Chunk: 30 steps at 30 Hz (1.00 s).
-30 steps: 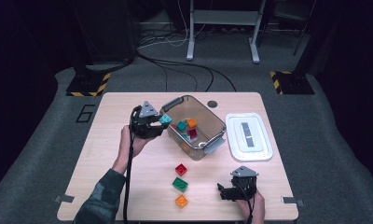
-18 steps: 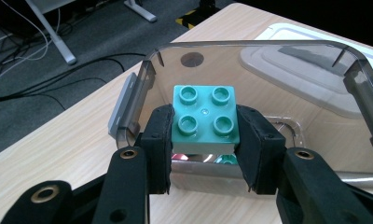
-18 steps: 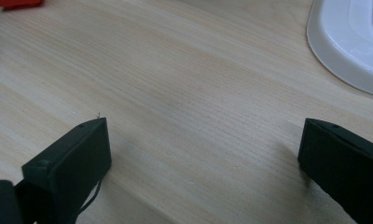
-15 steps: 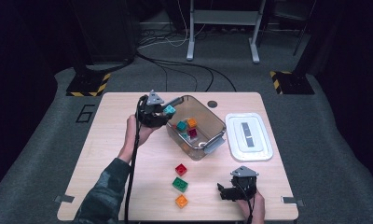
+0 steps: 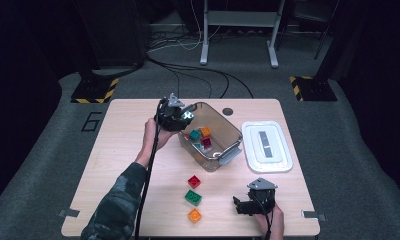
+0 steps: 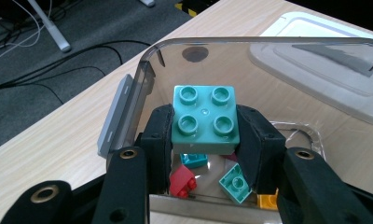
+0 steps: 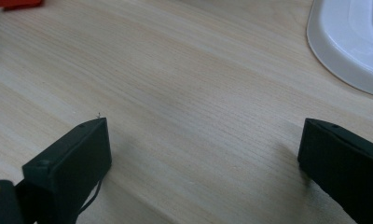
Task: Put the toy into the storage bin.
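Left gripper (image 6: 204,135) clamped on teal brick (image 6: 204,120), clear bin (image 6: 142,84) just below, right gripper (image 7: 205,163) wide apart over bare worktop (image 7: 184,84)

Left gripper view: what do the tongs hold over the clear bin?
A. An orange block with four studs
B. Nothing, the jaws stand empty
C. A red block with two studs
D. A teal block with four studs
D: in the left gripper view the left tongs clamp a teal block by its two sides, four round studs facing up, above the clear bin that already has other blocks in it.
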{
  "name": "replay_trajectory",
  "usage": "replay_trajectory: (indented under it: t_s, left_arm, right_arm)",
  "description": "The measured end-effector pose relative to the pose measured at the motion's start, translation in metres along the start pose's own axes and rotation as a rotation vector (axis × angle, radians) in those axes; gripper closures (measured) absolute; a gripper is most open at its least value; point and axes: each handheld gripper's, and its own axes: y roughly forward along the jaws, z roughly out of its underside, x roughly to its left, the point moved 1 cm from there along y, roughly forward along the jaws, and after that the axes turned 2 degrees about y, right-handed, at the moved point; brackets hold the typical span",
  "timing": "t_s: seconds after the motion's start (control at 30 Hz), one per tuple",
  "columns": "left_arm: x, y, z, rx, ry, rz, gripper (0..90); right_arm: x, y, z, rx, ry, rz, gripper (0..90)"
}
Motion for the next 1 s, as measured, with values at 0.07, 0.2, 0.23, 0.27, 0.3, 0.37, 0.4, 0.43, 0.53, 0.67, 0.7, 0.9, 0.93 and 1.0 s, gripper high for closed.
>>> replay_trajectory:
  t_s: [0.07,0.2,0.23,0.27,0.3,0.37,0.4,0.43,0.53,0.67,0.7,0.9,0.93,1.0]
  left_arm:
    - [0.0,0.005,0.0,0.002,-0.013,0.0,58.6]
    - [0.002,0.015,0.0,0.024,-0.013,0.004,58.3]
    - [0.002,0.017,0.0,0.026,-0.018,0.006,58.2]
    - [0.002,0.019,0.001,0.029,-0.024,0.009,57.7]
    - [0.002,0.02,0.002,0.034,-0.031,0.012,55.3]
    - [0.002,0.022,0.003,0.038,-0.052,0.032,44.4]
    - [0.002,0.022,0.003,0.038,-0.052,0.032,40.9]
    - [0.001,0.021,0.007,0.041,-0.057,0.04,35.6]
    - [0.001,0.017,0.01,0.037,-0.055,0.039,27.0]
    - [-0.003,0.006,0.02,0.021,-0.066,0.038,20.1]
    - [-0.003,0.003,0.021,0.023,-0.061,0.038,18.2]
    - [-0.006,-0.016,0.034,0.013,-0.042,0.036,15.3]
    - [-0.007,-0.018,0.036,0.01,-0.041,0.034,15.1]
    - [-0.009,-0.025,0.039,0.004,-0.032,0.034,15.0]
  right_arm:
    - [0.0,0.0,0.0,0.0,0.0,0.0,1.6]
    - [0.0,0.0,0.0,0.0,0.0,-0.003,1.7]
    - [0.0,0.0,0.0,0.0,0.0,-0.003,1.8]
    - [0.0,0.0,0.0,0.0,0.0,-0.003,1.8]
    - [0.0,0.0,0.0,-0.001,-0.001,-0.004,1.8]
    - [0.0,0.0,0.0,-0.001,-0.001,-0.001,1.8]
    - [0.0,0.0,0.0,-0.001,-0.001,-0.002,1.8]
    - [0.0,0.0,0.0,0.0,-0.005,-0.004,1.9]
    - [0.0,0.0,0.0,0.0,-0.005,-0.004,1.9]
    - [0.0,0.0,0.0,0.0,-0.004,-0.004,1.9]
    - [0.0,0.0,0.0,0.0,-0.004,-0.003,1.9]
    - [0.0,0.0,0.0,-0.001,-0.004,-0.003,1.9]
    - [0.0,0.0,0.0,0.0,-0.005,-0.004,1.9]
    - [0.0,0.0,0.0,0.001,-0.004,-0.006,1.9]
